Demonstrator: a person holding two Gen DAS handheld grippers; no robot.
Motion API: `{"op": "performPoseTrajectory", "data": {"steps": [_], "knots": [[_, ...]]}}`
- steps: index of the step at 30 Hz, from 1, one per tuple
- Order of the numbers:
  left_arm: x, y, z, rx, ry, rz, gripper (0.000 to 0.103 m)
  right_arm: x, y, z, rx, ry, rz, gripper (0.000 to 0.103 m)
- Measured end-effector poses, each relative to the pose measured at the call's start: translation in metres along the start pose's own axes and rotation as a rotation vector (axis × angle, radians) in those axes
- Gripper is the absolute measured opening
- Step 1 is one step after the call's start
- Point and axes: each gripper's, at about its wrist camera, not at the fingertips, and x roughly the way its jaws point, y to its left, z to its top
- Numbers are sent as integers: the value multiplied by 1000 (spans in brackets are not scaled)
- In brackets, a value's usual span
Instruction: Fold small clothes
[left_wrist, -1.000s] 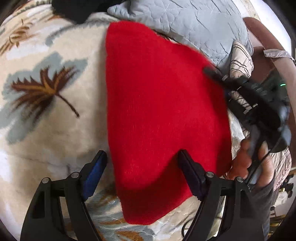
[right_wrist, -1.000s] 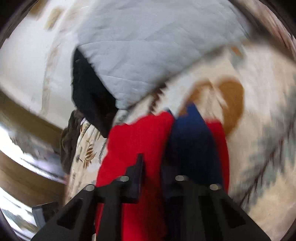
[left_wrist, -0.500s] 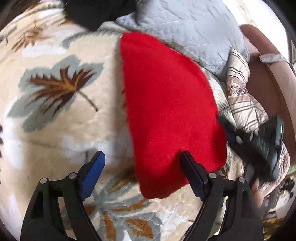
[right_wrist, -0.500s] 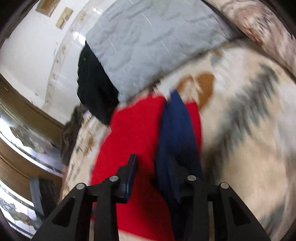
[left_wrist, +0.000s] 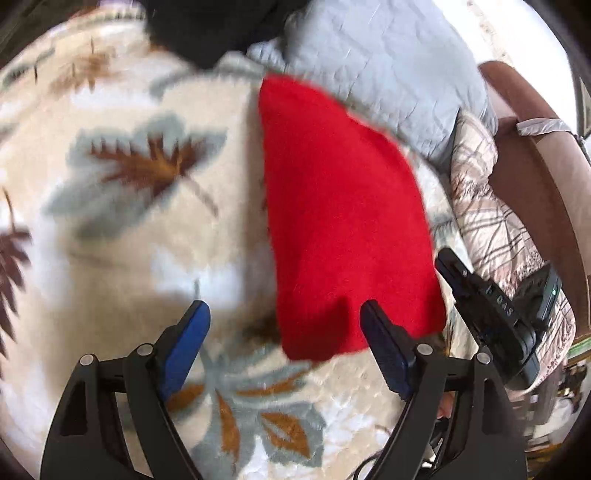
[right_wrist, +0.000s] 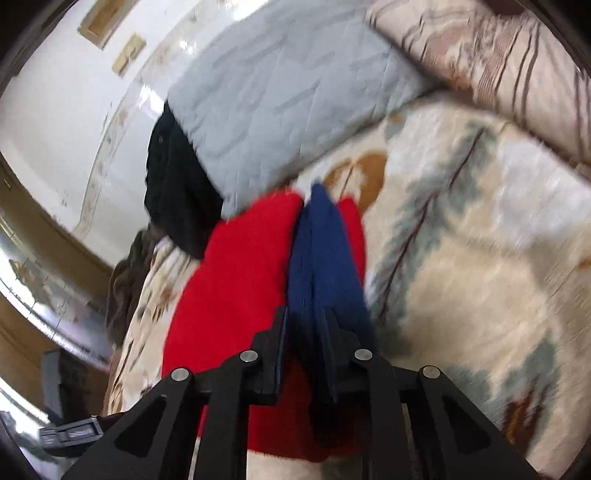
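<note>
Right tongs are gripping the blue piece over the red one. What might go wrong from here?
1. The right tongs pinch only a narrow bunch of the blue garment, so it may slip out or drop creased.
2. It hangs over the red garment; dragging could rumple that flat piece.
3. The left tongs are open with one finger over the red edge, and could snag it.

The red cloth (left_wrist: 343, 221) looks fuzzy, matt knit. The leaf-print blanket (left_wrist: 122, 229) is plush fleece, the grey quilt (left_wrist: 388, 70) stitched matt fabric, and the fingers (left_wrist: 186, 343) matt black plastic with blue pads.
</note>
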Motion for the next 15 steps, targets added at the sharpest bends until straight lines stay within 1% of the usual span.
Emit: {"op": "performPoseTrajectory", "data": {"steps": [1,2,3,5,7,8,9,10,11,12,14,15], "knots": [[-5,-2,5,11,-25,6,84,-3,1,3,-1,-26,-1,20],[-6,-9,17,34,-50,25,84,-4,6,7,-9,-50,11,20],[-5,-14,24,44,-57,38,84,-5,9,10,-20,-61,28,20],[6,-25,44,71,-65,81,84,0,25,15,-92,-85,45,21],[25,-34,56,88,-57,130,84,9,35,12,-158,-64,58,20],[37,-36,59,95,-49,177,85,15,39,10,-191,-45,47,20],[55,-34,62,95,-28,211,87,27,41,8,-228,-6,8,19],[64,-33,62,88,-17,205,90,45,38,4,-260,71,-69,20],[70,-27,62,68,-9,194,93,53,32,-1,-263,102,-94,20],[71,-21,62,35,-14,181,97,49,27,-1,-236,71,-63,20],[73,-16,62,10,-14,150,97,45,26,6,-205,85,-49,21],[74,-14,60,4,-20,140,99,41,26,10,-194,70,-37,24]]}}
